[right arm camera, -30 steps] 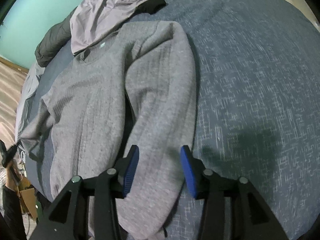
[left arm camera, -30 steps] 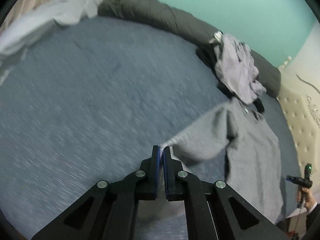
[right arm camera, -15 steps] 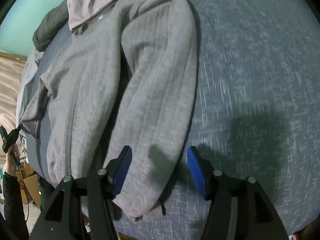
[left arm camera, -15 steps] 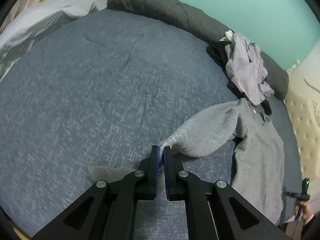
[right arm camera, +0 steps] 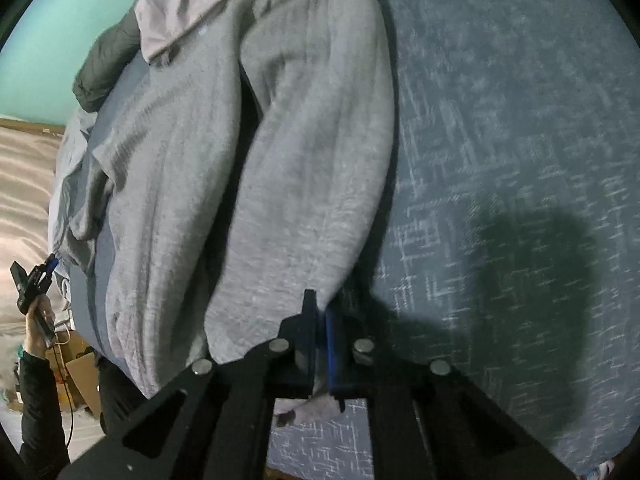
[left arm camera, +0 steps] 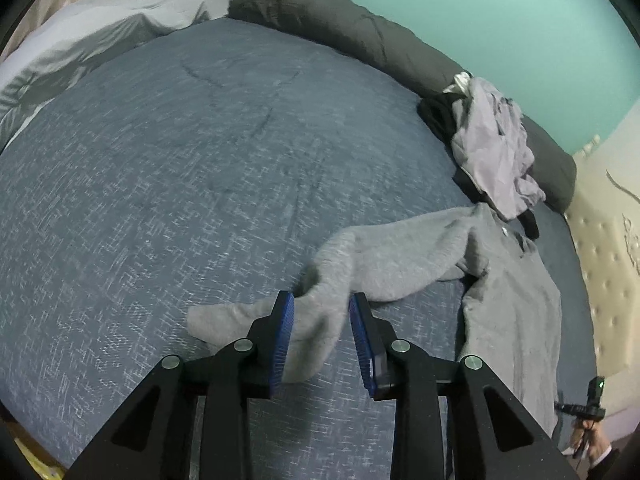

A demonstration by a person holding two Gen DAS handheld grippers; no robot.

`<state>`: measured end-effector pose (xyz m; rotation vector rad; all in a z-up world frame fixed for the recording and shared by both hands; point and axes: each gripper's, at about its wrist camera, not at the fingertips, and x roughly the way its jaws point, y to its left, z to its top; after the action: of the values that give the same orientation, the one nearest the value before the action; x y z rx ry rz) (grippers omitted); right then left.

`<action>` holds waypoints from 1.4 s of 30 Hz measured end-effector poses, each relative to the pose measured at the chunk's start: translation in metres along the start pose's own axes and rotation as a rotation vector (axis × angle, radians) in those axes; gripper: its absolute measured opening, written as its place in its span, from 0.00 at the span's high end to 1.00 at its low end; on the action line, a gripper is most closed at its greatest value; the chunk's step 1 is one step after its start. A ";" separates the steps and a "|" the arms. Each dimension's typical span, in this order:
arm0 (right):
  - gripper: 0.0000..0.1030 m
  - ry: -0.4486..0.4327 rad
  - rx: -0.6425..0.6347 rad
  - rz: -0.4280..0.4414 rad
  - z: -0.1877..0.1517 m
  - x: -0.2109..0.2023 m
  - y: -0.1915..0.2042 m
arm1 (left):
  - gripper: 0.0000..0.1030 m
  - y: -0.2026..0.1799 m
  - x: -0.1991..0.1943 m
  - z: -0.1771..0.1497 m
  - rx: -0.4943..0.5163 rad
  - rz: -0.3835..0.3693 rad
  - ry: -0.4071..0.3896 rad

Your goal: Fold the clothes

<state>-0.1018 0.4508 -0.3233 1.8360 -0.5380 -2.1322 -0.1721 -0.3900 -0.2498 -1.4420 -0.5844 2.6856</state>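
The bed (left arm camera: 192, 168) carries a blue-grey woven cover. A grey sweater (left arm camera: 516, 312) lies flat on it, one sleeve (left arm camera: 400, 256) stretched sideways. A pile of clothes (left arm camera: 496, 156) and a dark rolled duvet (left arm camera: 344, 28) rest along the far edge.

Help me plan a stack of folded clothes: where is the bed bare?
Bare blue bedspread runs from the grey sweater to the white sheet and dark rolled duvet. It is crowded by the headboard, where the lilac clothes pile meets the sweater.
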 end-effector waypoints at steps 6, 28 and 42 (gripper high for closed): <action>0.97 -0.115 0.003 -0.022 0.013 -0.055 -0.020 | 0.69 -0.029 0.000 -0.002 0.049 -0.035 0.007; 0.63 -0.291 0.161 -0.178 0.040 -0.133 -0.109 | 0.69 -0.145 0.024 -0.035 0.191 -0.174 0.102; 0.57 -0.253 0.207 -0.091 0.005 -0.097 -0.136 | 0.69 -0.169 0.029 -0.050 0.213 -0.200 0.127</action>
<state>-0.0867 0.6153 -0.2975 1.7301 -0.7725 -2.4714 -0.1721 -0.2114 -0.2397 -1.4026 -0.3966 2.3998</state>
